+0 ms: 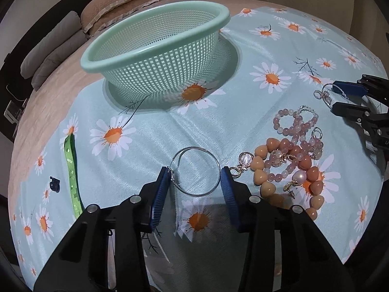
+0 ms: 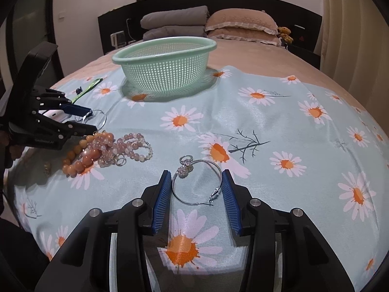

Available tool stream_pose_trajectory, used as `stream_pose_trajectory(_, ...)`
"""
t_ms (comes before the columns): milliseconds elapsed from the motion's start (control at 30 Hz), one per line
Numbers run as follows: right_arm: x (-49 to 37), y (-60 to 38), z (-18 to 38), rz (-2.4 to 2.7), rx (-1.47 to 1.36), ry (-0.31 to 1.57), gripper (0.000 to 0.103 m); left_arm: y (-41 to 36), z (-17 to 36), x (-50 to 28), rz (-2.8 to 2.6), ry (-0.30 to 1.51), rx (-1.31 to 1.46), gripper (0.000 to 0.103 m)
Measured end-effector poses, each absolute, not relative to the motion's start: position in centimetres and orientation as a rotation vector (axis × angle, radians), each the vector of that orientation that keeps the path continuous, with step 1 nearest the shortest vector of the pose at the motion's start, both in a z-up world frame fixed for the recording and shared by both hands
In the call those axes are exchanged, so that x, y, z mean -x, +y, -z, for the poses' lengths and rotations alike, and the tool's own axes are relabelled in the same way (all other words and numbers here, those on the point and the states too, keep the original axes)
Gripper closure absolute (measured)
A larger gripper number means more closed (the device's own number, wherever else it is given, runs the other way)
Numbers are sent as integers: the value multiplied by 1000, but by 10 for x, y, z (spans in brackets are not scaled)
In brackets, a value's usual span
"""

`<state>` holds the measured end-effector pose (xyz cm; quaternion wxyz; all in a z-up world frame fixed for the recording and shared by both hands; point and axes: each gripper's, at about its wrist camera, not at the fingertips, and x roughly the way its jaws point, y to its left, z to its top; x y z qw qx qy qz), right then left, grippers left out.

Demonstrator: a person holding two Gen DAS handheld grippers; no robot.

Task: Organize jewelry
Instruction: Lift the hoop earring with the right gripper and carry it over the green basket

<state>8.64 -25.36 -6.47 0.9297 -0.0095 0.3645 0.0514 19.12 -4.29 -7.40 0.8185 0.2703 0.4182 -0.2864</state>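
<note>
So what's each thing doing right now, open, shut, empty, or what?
Left gripper: open, fingers astride a silver hoop.
Right gripper: open, fingers astride a crystal-charm hoop.
Green basket: upright, looks empty.
Bead bracelets: tangled in a heap.
Green lanyard: lying flat.

Glossy mint-green plastic mesh basket (image 1: 155, 48); faintly shiny daisy-print cloth (image 2: 267, 126); thin polished silver metal hoop (image 1: 195, 171) — ribbed blue fingers (image 1: 161, 194).

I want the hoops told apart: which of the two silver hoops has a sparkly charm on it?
The hoop between the right gripper's open fingers: a crystal charm sits on its rim. The hoop at the left gripper is plain wire.
</note>
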Motion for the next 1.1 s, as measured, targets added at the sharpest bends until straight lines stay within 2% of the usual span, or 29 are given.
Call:
stream_pose_trajectory(633, -52, -263, 22, -40, 139, 700, 63, -3, 47, -172, 469, 948, -628, 59)
stream_pose_trajectory(700, -50, -260, 13, -42, 151, 682, 63, 5, 42, -170, 456, 948, -620, 82)
stream_pose_trajectory(733, -49, -259, 8, -46, 154, 674, 63, 8, 39, -170, 450, 958, -611, 89)
stream_pose_trajectory(1100, -53, -242, -38, -70, 182, 597, 63, 12, -2, -168, 459, 908, -547, 91)
